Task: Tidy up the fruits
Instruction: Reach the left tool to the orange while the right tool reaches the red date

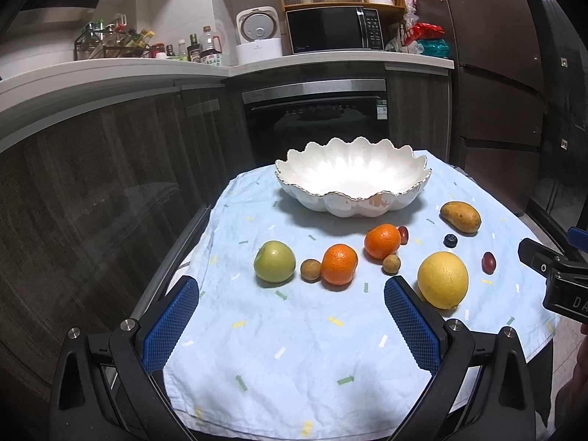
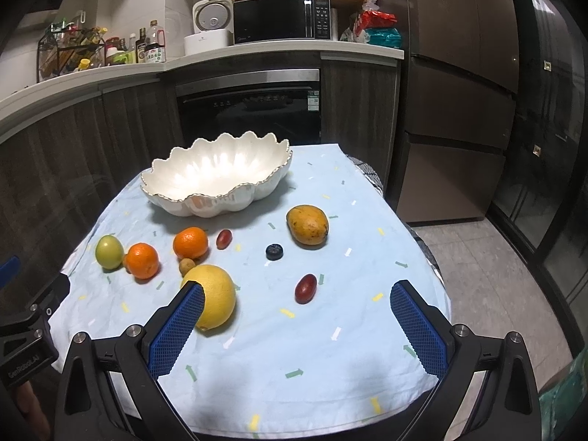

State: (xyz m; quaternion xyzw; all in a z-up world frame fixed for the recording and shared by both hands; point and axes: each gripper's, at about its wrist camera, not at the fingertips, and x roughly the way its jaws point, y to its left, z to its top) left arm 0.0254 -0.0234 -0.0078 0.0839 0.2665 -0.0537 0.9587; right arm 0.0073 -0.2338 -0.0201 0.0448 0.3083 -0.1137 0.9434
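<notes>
Grippers spread wide, left gripper [image 1: 292, 290], right gripper [image 2: 297, 296], hovering above tablecloth [image 2: 330, 330].

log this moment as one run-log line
left gripper open | right gripper open | scalloped white ceramic bowl empty | fruits on cloth

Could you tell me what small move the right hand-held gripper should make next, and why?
Probably ease the right hand-held gripper forward and down around the near red grape. Its jaws stand wide open and hold nothing, the grape lies almost straight ahead between them on the cloth, and the white bowl holds no fruit yet.
</notes>
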